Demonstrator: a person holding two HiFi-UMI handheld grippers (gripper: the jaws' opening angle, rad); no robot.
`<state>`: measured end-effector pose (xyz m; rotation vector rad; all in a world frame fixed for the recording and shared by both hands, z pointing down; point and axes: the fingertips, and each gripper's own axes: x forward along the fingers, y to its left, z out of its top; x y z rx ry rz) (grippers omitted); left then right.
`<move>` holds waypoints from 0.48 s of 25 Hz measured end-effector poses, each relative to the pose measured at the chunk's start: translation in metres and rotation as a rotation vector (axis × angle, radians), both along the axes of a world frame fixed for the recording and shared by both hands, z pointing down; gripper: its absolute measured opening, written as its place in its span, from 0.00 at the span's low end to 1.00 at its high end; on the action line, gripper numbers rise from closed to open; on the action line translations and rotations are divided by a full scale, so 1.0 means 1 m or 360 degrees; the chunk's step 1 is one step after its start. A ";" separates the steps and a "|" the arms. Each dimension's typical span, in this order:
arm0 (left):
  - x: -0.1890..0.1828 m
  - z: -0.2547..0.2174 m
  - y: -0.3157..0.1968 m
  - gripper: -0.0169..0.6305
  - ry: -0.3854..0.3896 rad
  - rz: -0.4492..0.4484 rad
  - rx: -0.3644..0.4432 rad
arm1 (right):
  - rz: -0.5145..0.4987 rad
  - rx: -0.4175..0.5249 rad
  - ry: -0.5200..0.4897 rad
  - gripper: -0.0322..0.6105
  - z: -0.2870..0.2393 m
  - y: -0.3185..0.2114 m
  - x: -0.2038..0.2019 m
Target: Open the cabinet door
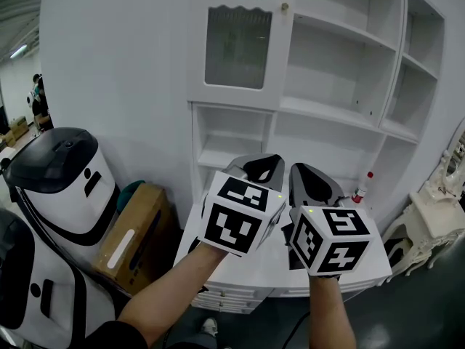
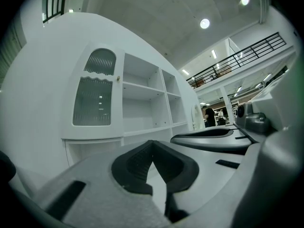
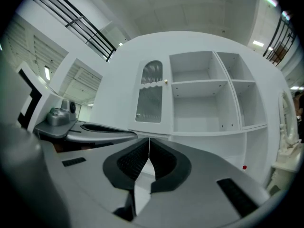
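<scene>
both our claws are pressed together on nothing, left gripper beside right gripper, facing the closed cabinet door.

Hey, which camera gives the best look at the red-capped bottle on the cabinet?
The head view. It shows the bottle with both its red cap and pale body, standing at the cabinet's lower right. The right gripper view shows only a tiny red speck of it. The left gripper view doesn't show it at all.
</scene>
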<state>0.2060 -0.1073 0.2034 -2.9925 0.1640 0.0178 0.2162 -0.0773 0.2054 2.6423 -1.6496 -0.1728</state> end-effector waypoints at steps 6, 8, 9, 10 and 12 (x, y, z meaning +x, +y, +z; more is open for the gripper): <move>0.012 -0.013 -0.015 0.04 0.0071 0.0004 -0.0004 | -0.0037 0.0032 0.0065 0.08 -0.017 -0.016 0.009; 0.014 -0.018 -0.024 0.03 0.0092 -0.0002 0.0013 | -0.0050 0.0044 0.0090 0.08 -0.024 -0.025 0.010; 0.015 -0.022 -0.029 0.03 0.0103 -0.0002 0.0023 | -0.0055 0.0053 0.0104 0.08 -0.027 -0.030 0.012; 0.019 -0.025 -0.034 0.04 0.0114 -0.0002 0.0038 | -0.0059 0.0063 0.0116 0.08 -0.031 -0.035 0.016; 0.031 -0.035 -0.042 0.04 0.0135 0.0004 0.0072 | -0.0067 0.0081 0.0135 0.08 -0.041 -0.045 0.028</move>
